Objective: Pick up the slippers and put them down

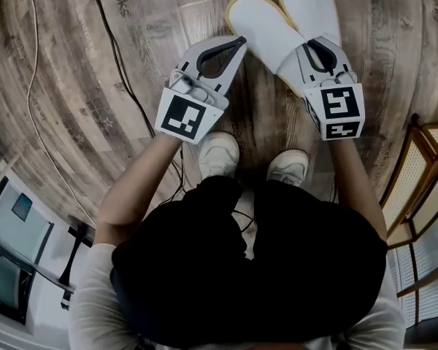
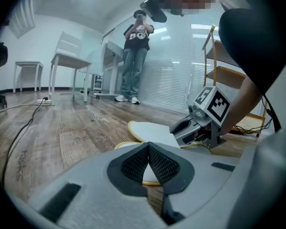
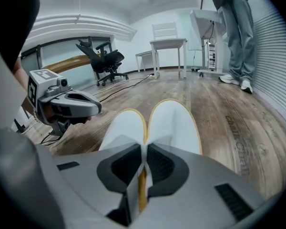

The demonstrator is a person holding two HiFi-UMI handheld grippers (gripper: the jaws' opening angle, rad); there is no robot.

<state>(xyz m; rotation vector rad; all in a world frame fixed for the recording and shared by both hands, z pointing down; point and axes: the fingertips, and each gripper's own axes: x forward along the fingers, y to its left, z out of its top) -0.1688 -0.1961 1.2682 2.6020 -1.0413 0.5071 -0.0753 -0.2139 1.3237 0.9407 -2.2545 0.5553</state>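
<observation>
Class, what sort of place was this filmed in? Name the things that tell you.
Probably an office or lab workroom, indoors. A black swivel chair and white tables stand on a wood-look floor, and slatted blinds run along one wall.

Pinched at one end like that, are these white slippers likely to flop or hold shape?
Probably light: the right gripper pinches both slippers together by their thin edges alone. They extend fairly straight beyond the jaws, so the soles seem semi-stiff, though they may sag. Flat, so unlikely to roll.
</observation>
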